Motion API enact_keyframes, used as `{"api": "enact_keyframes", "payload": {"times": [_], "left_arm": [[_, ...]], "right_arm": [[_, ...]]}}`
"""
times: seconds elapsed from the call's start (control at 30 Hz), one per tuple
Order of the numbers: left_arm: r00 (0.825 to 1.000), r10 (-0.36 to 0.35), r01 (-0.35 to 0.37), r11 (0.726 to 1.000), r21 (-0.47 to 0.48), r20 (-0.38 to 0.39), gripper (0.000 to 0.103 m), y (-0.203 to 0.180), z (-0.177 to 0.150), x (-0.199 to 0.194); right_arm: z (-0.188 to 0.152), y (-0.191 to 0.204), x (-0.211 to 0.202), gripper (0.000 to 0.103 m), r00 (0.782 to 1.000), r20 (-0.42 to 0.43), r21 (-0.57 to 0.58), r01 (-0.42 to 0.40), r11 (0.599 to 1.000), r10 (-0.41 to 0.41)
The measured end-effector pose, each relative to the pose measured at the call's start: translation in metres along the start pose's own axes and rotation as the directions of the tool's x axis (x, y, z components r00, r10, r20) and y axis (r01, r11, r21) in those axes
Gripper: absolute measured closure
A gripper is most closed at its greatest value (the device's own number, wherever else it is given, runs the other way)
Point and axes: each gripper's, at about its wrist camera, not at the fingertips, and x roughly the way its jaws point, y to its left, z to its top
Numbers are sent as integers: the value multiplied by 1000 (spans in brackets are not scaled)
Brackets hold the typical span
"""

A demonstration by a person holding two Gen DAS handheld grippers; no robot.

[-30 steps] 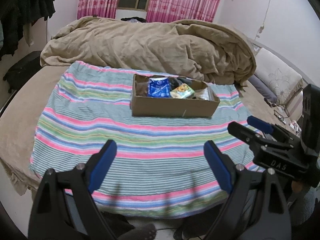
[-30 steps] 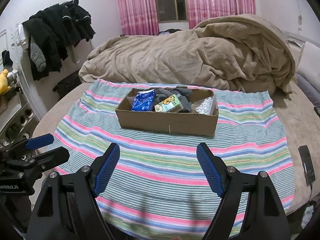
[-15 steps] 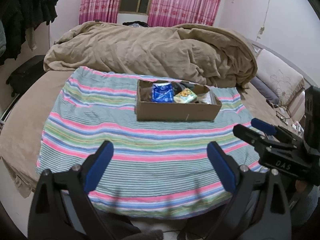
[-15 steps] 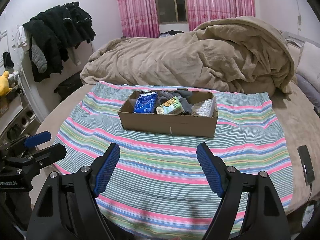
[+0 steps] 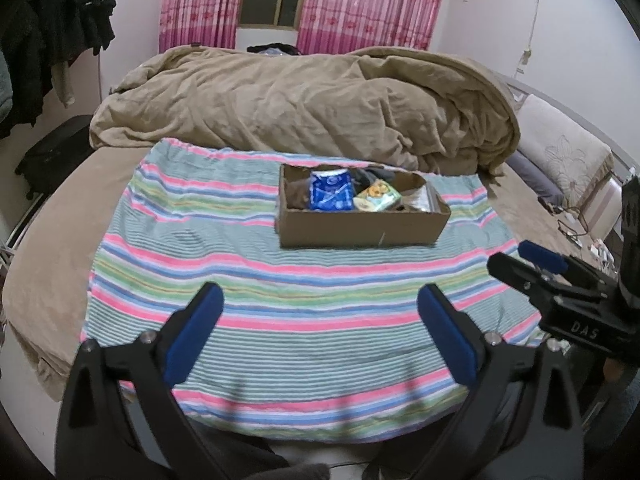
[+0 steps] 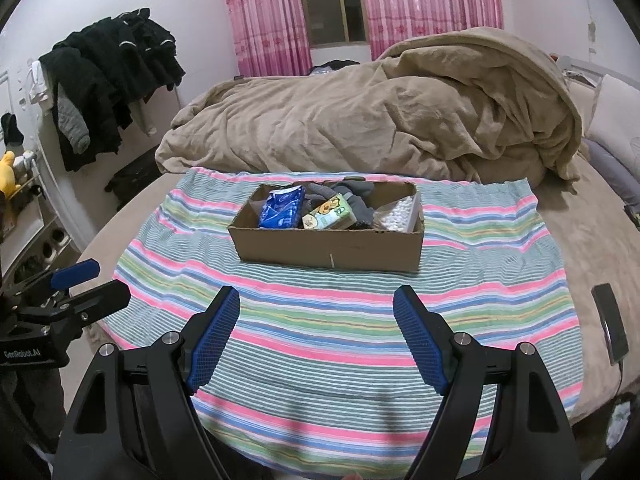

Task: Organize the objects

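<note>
With both my left gripper (image 5: pixel 318 330) and right gripper (image 6: pixel 316 338) spread wide and empty at lower frame, I approach the brown cardboard box (image 6: pixel 328 249) at centre squarely, picking one item.

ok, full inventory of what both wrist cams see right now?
cardboard box: 1, brown, open, on the striped blanket.
blue packet: 1, blue, left in the box.
green packet: 1, green and yellow, middle of the box.
grey gloves: dark grey, behind the green packet; count unclear.
white item: 1, right end of the box.
striped blanket: 1, pink, green, blue, spread on the bed.
duvet: 1, tan, bunched behind the box.
phone: 1, black, right bed edge.
dark clothes: black, hanging at left.
curtains: 2, pink.
left gripper: open, empty.
right gripper: open, empty.
</note>
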Motion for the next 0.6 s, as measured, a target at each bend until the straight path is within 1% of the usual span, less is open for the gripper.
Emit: {"api": "enact_keyframes", "payload": {"times": [0.13, 0.3, 0.43, 0.6], "left_arm": [[1000, 12, -12, 1000, 5, -1, 1, 1, 0, 1], [1000, 11, -11, 1000, 4, -4, 1, 1, 0, 4], [999, 32, -32, 999, -5, -8, 1, 2, 1, 6], [1000, 25, -26, 1000, -9, -19, 1, 5, 2, 9]], "right_arm": [[0, 0, 0, 21, 1000, 0, -2, -2, 1000, 2], [0, 1, -1, 21, 1000, 1, -1, -2, 1000, 2], [2, 2, -1, 21, 1000, 1, -1, 0, 1000, 0], [2, 2, -1, 21, 1000, 1, -1, -1, 1000, 1]]}}
